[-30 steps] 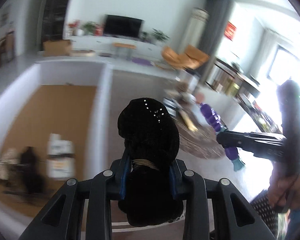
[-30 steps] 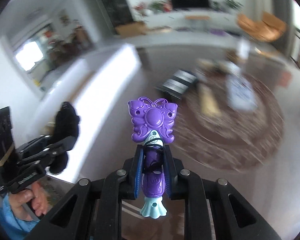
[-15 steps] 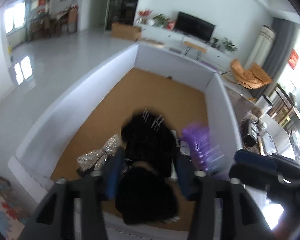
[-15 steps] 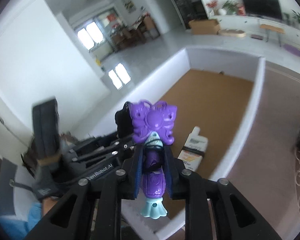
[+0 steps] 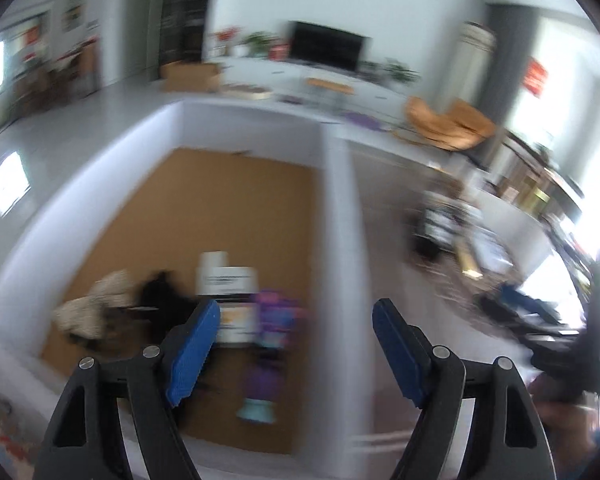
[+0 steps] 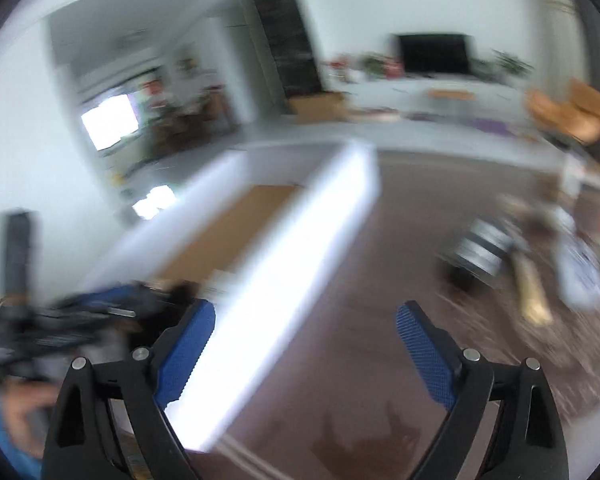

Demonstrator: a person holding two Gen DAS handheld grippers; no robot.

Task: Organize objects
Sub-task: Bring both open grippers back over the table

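My left gripper (image 5: 296, 312) is open and empty above the near end of a white-walled box (image 5: 336, 216) with a brown floor. Inside lie the purple butterfly toy (image 5: 270, 344), a black hair accessory (image 5: 162, 294), a silver bow (image 5: 96, 308) and a white carton (image 5: 226, 280). My right gripper (image 6: 306, 318) is open and empty, over the box's right wall (image 6: 284, 280) and the dark table. The left gripper shows blurred at the left of the right wrist view (image 6: 60, 320). Both views are motion-blurred.
On the dark table right of the box lie a round woven mat (image 6: 560, 320), a striped black item (image 6: 480, 248), a tan stick (image 6: 532, 292) and a white pouch (image 6: 580, 272). The living room with TV and orange chairs lies behind.
Both grippers opened. The black hair accessory and the purple butterfly toy left the jaws and now lie in the box. Both grippers swung back to the right.
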